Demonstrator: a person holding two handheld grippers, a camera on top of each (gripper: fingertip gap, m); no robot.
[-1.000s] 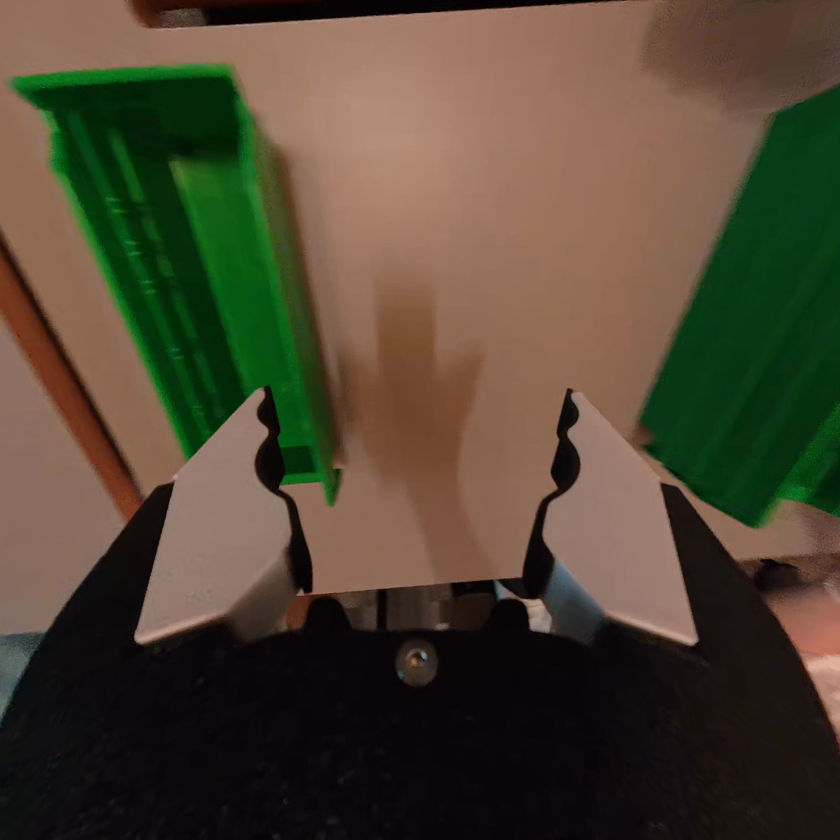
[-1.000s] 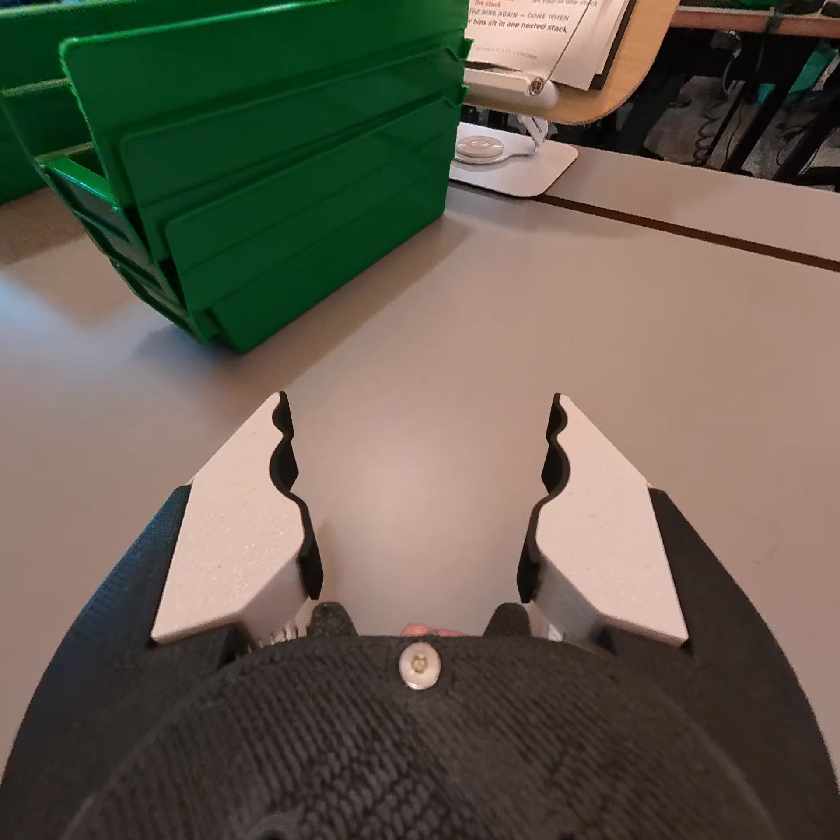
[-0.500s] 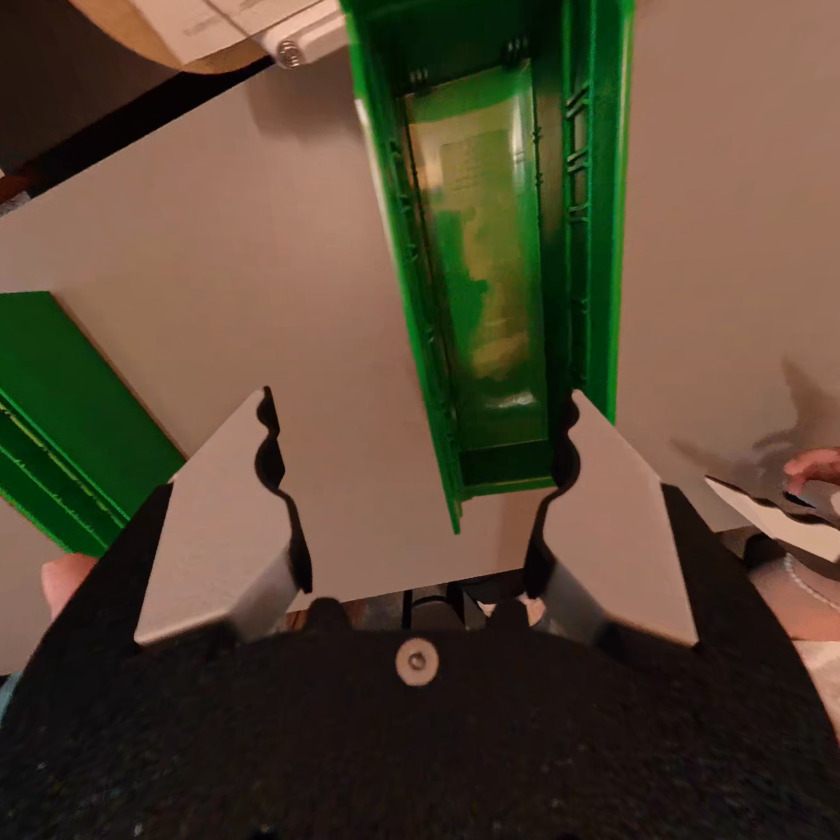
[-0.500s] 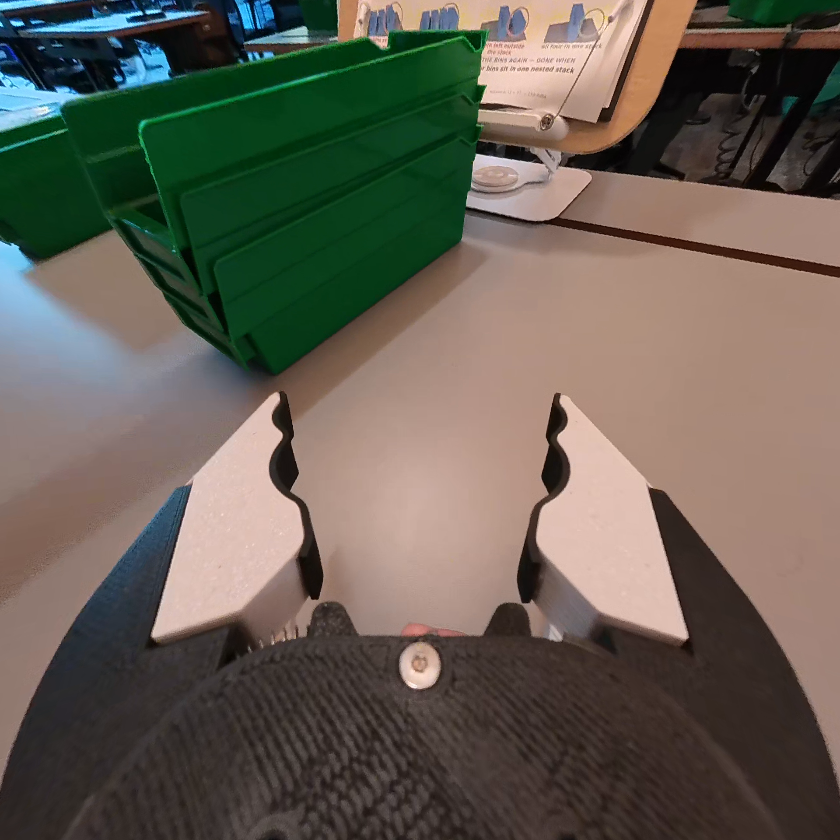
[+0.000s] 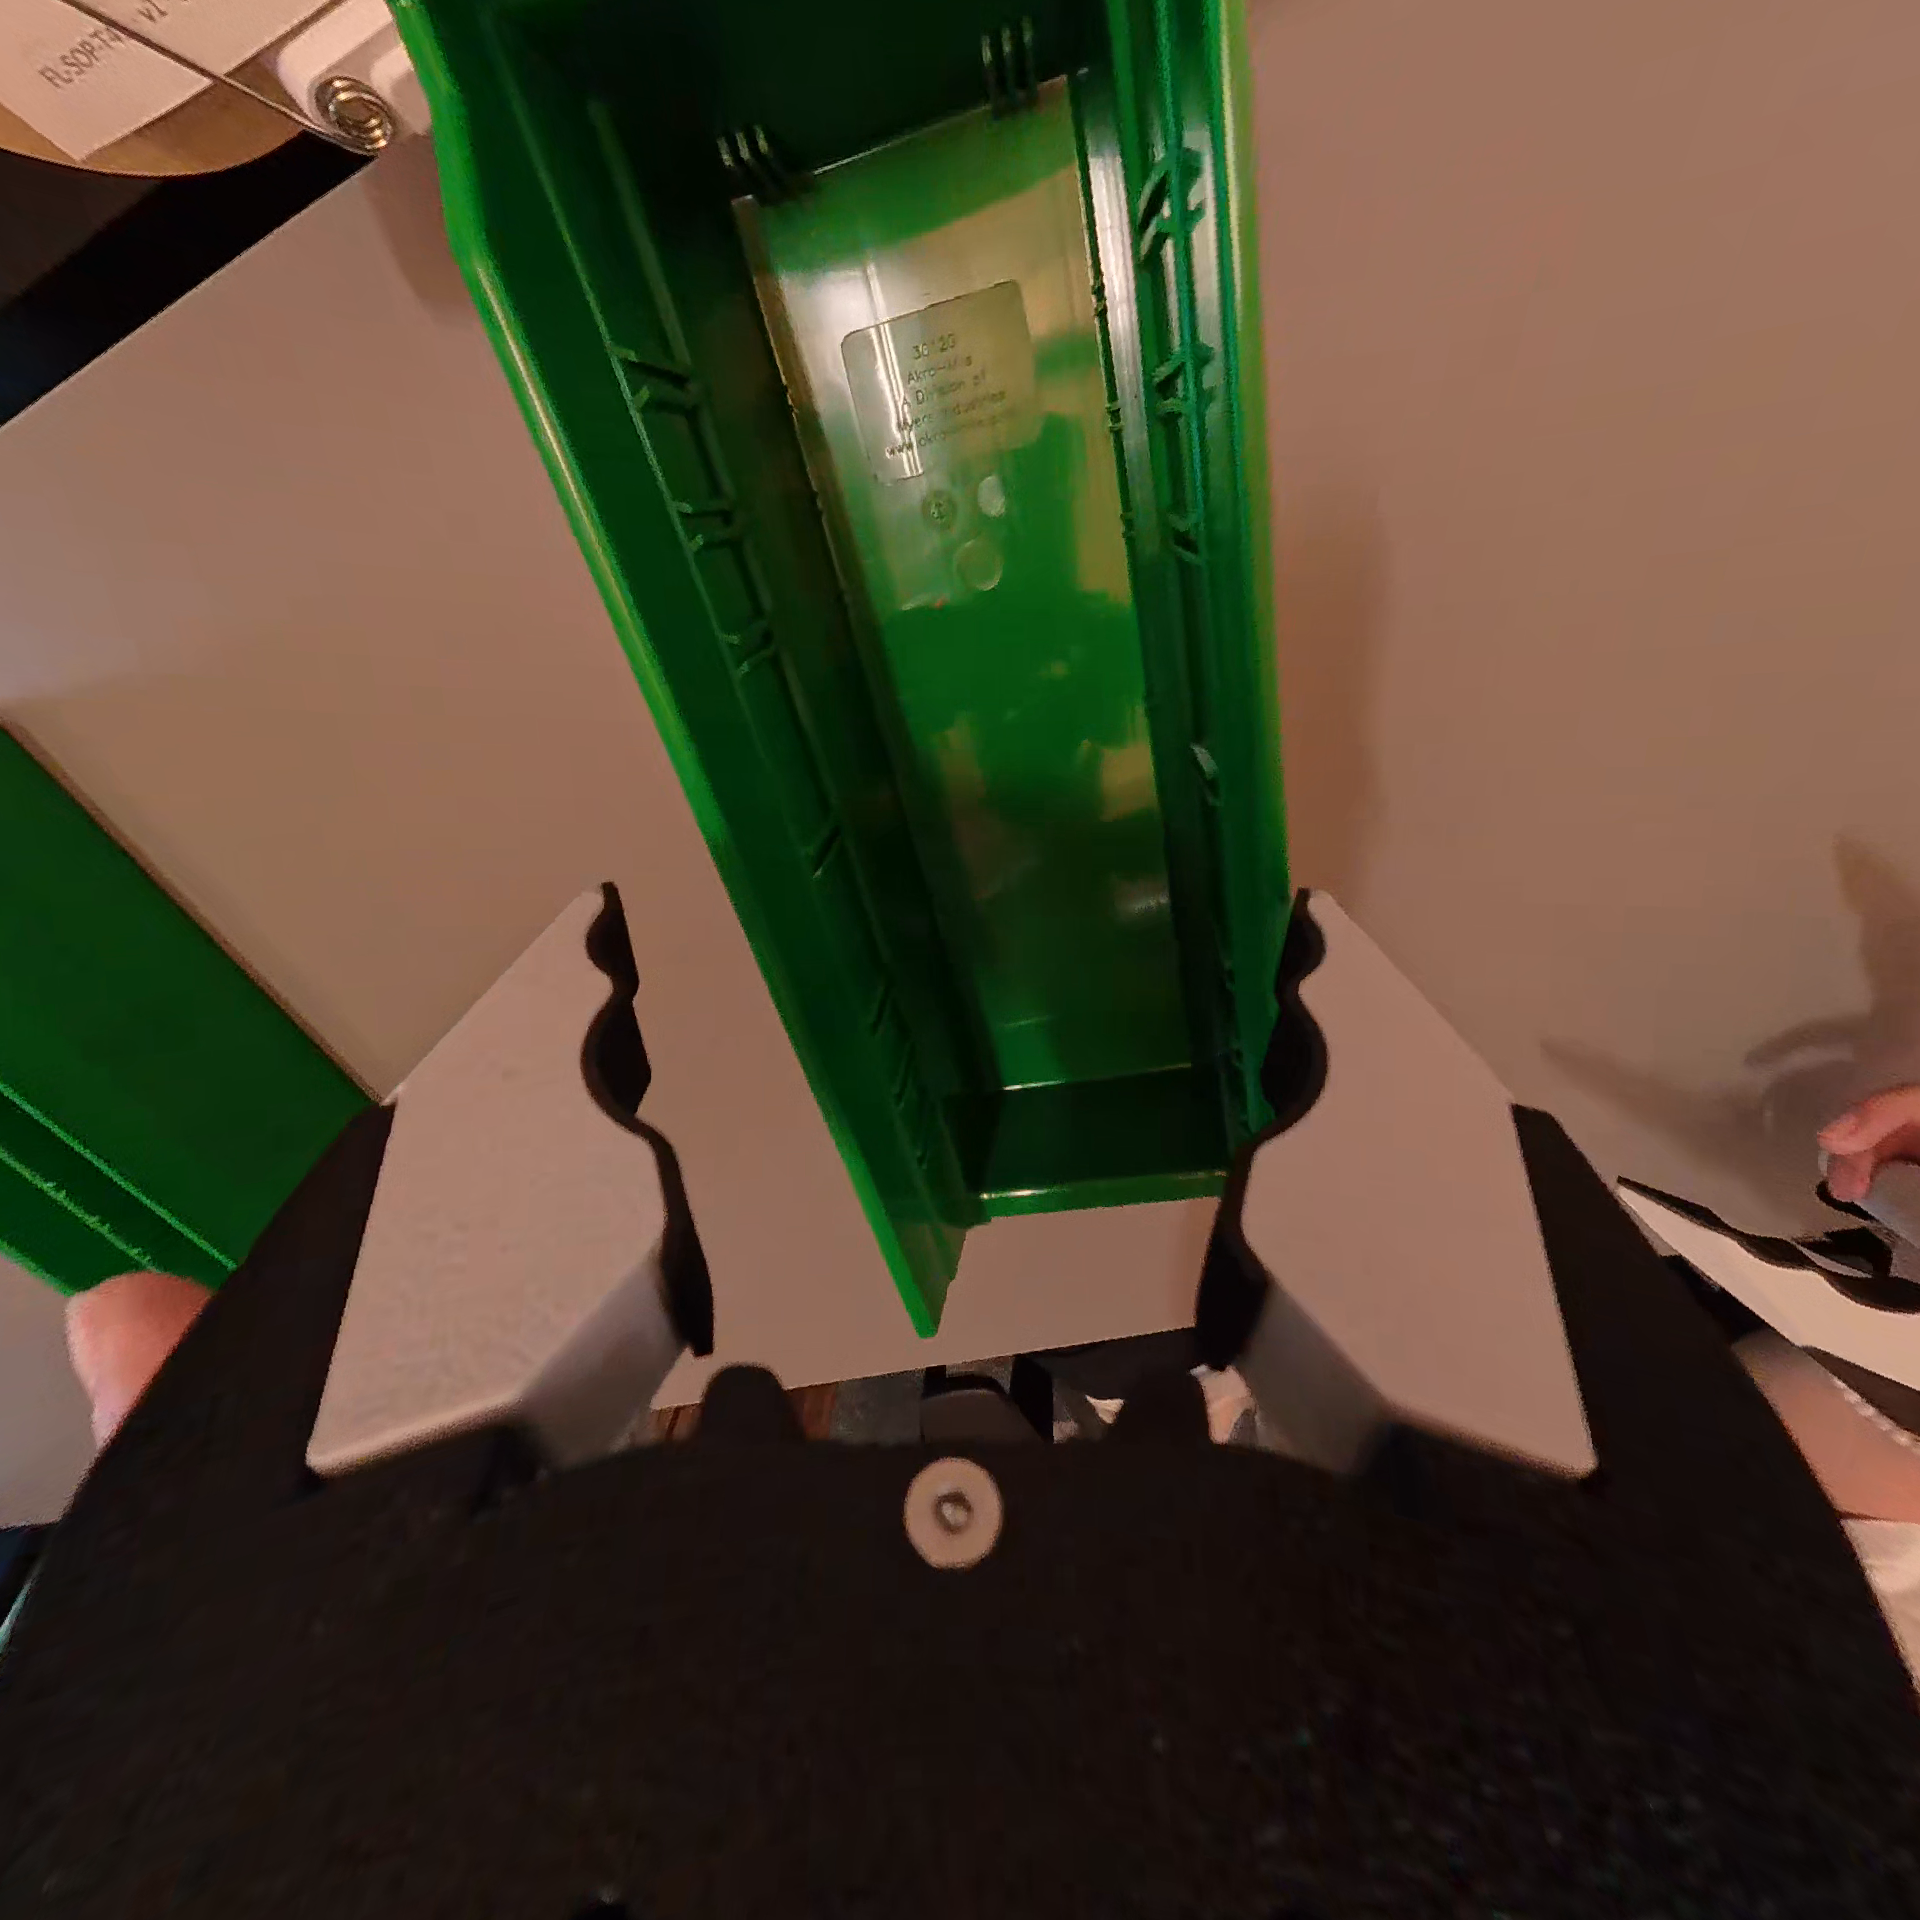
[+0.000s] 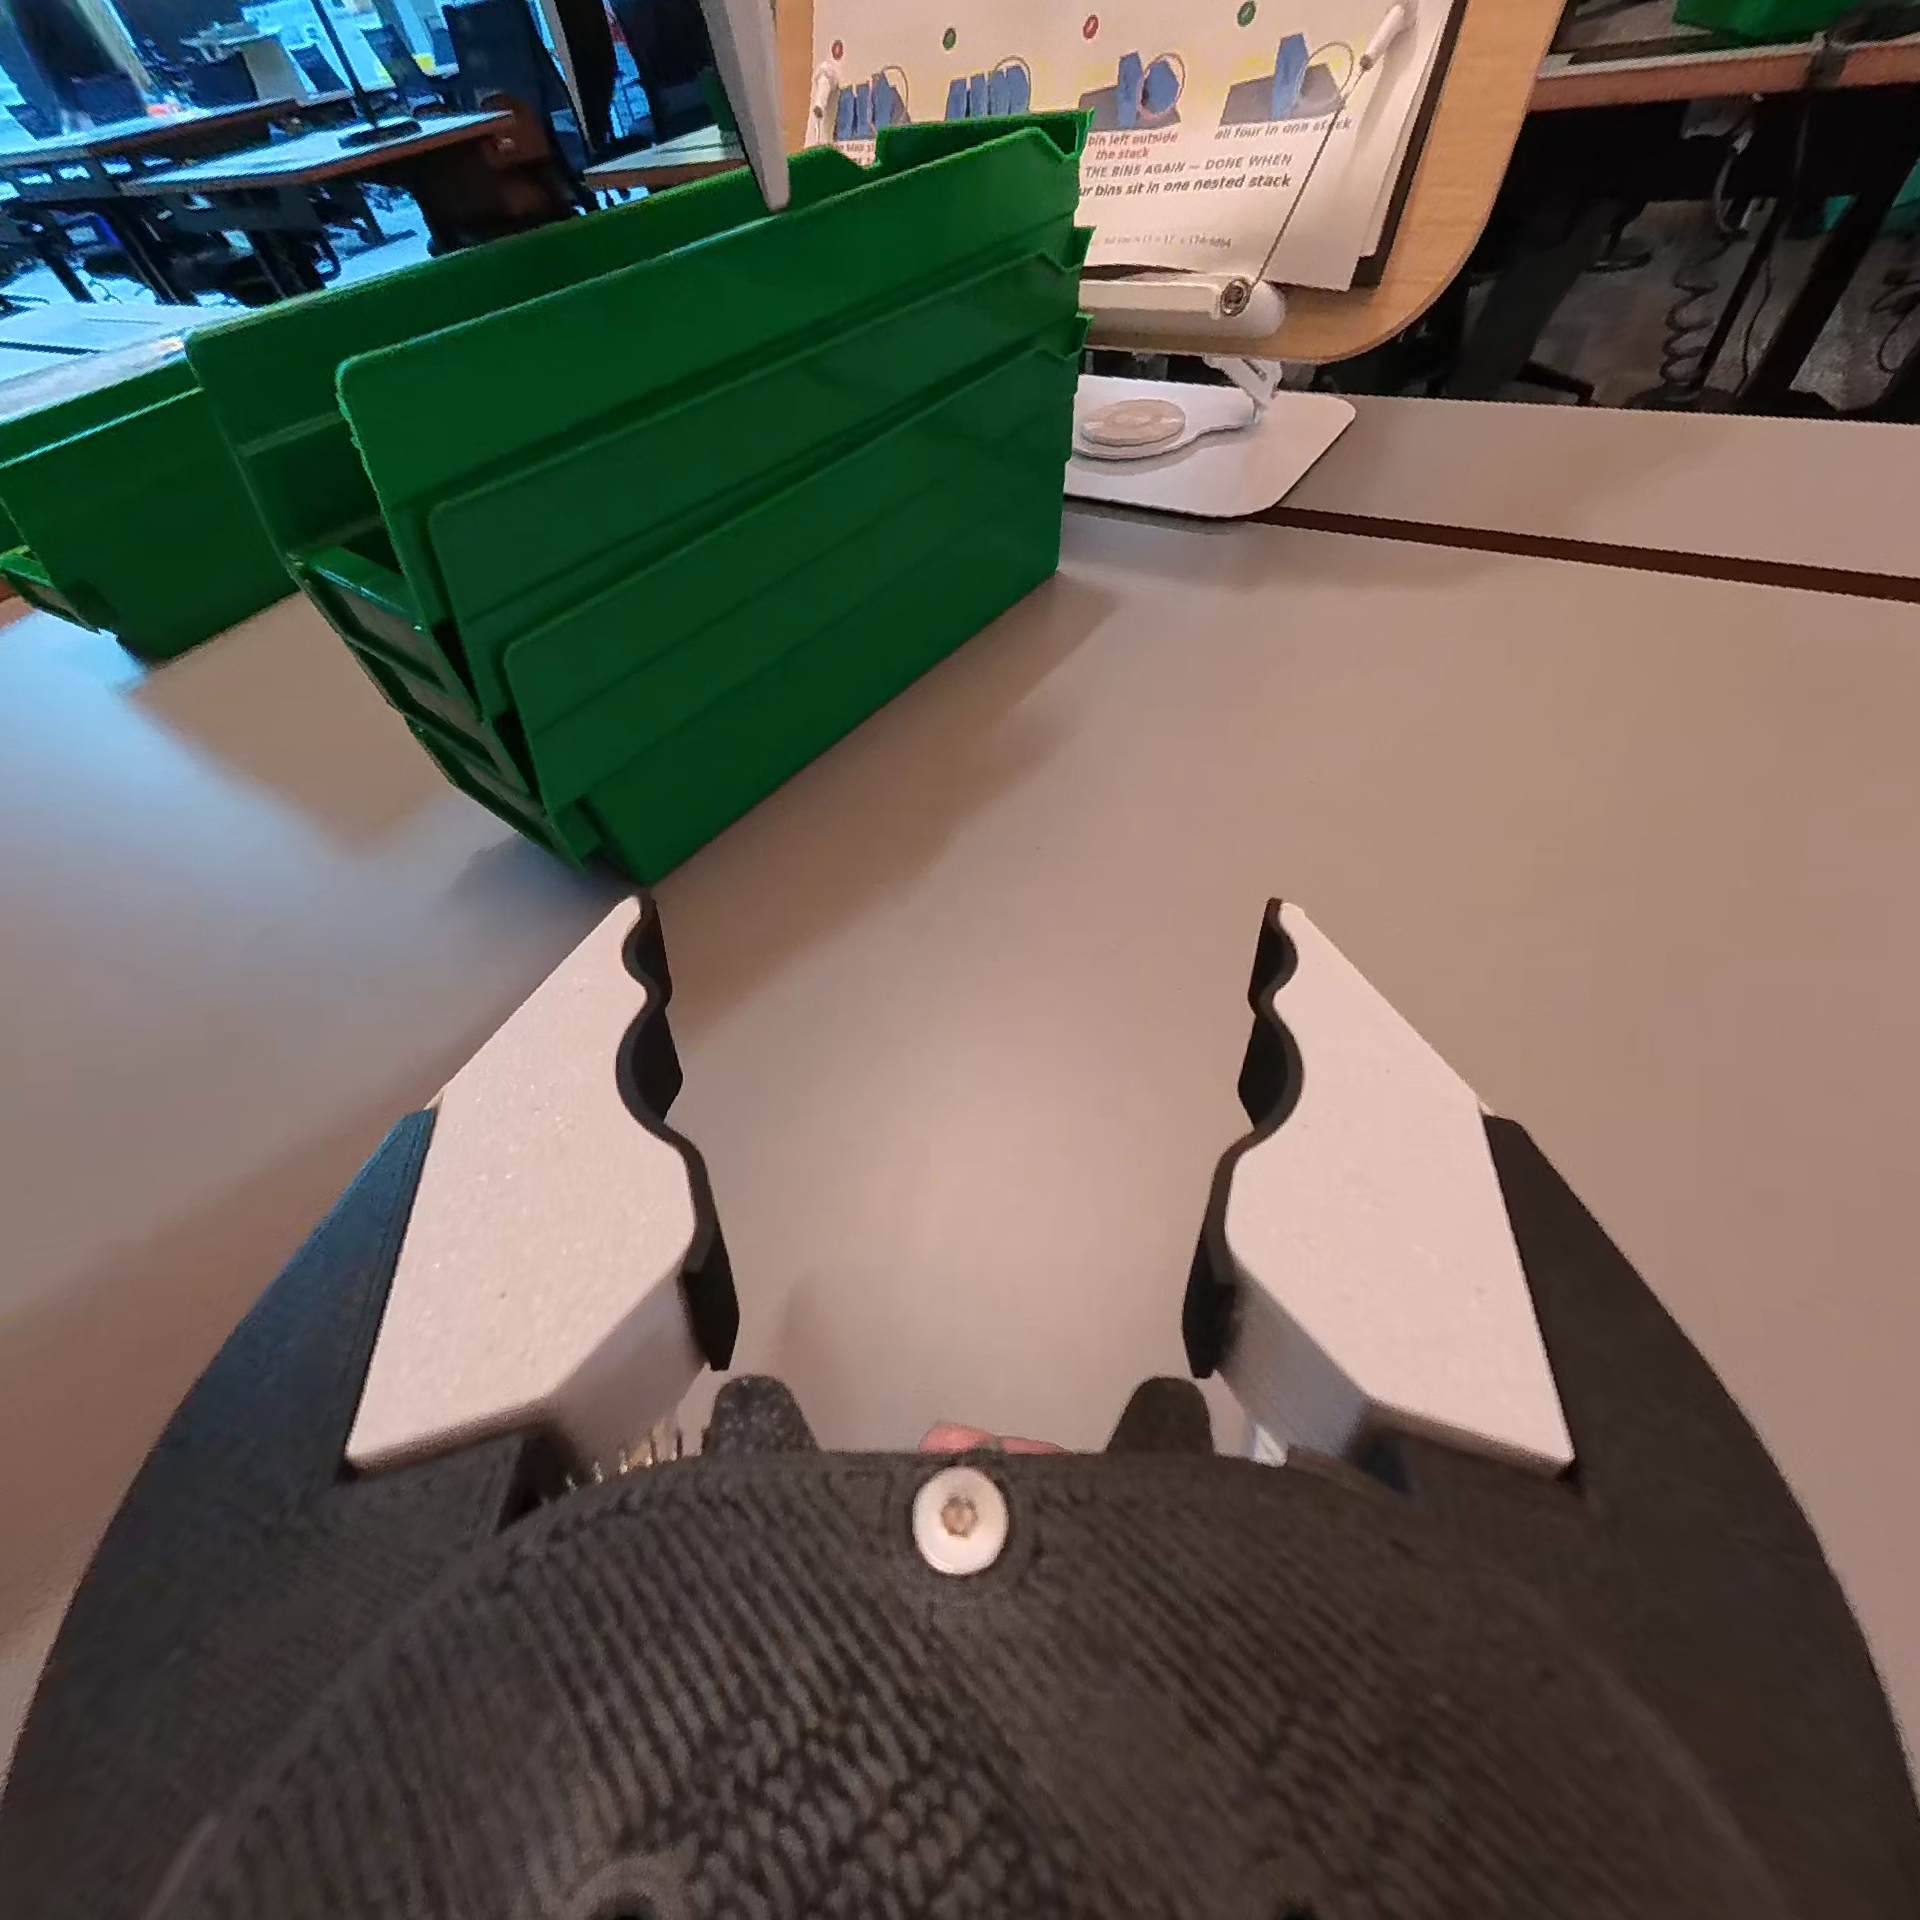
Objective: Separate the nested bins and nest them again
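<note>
A nested stack of green bins (image 6: 727,540) stands on the grey table (image 6: 1351,831). One separate green bin (image 6: 125,520) sits to its left. In the left wrist view I look down into the top bin (image 5: 997,623) of the stack. My left gripper (image 5: 956,935) is open above the stack's near end, and its right finger (image 5: 1382,1122) is beside the bin's right wall. One of its fingers also shows above the stack in the right wrist view (image 6: 753,94). My right gripper (image 6: 961,935) is open and empty, low over the table in front of the stack.
The separate bin also shows at the left of the left wrist view (image 5: 125,1018). An instruction sheet on a clipboard stand (image 6: 1247,135) is behind the stack. A dark seam (image 6: 1558,545) crosses the table. The right gripper (image 5: 1766,1268) shows at the left wrist view's right edge.
My left gripper swung from over bare table between the bins to above the stack and came closer to it. My right gripper tilted up slightly, still open.
</note>
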